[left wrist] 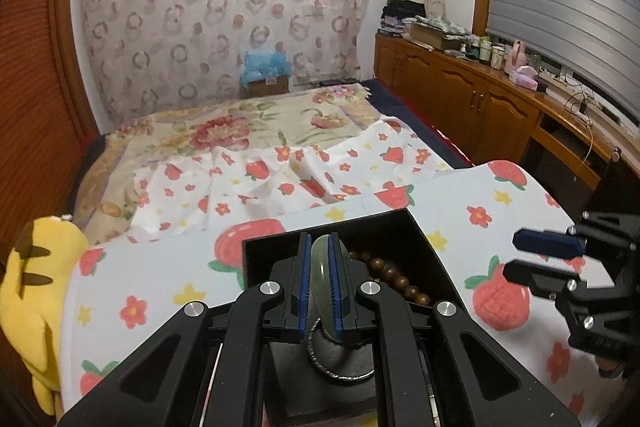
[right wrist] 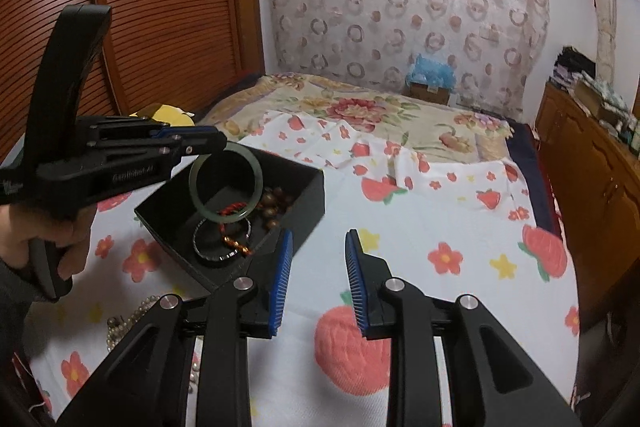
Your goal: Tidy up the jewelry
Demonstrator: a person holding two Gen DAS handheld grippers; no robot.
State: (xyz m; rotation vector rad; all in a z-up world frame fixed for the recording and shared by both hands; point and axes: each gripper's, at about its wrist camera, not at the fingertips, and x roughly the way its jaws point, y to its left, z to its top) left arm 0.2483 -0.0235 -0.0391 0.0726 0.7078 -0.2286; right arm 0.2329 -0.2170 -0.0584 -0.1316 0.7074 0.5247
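Black box [right wrist: 304, 187] on strawberry cloth [right wrist: 440, 211], lid off, open to the top. Inside: brown bead string [right wrist: 276, 205], red cord bracelet [right wrist: 234, 207], orange bead strand [right wrist: 238, 245], silver twisted bangle [right wrist: 212, 253]. Four pieces counted in box; possibly more under the shadowed wall, cannot tell.

Fifth piece, jade bangle [right wrist: 226, 187], held above the box, upright, rim pinched at top by left gripper [left wrist: 320, 275]; blue pads closed tight on it from both sides. In left wrist view, same bangle [left wrist: 323, 267] edge-on between pads, bead string [left wrist: 394, 277] just to its right, silver bangle [left wrist: 340, 373] below.

Right gripper [right wrist: 318, 267] parted moderately, nothing between pads, over bare cloth just right of box corner.

Pearl strand [right wrist: 126, 321] outside box, on cloth at near left.

One box, two grippers, one hand [right wrist: 60, 239] visible on left grip. Pale lettering on left gripper side, too blurred to read.
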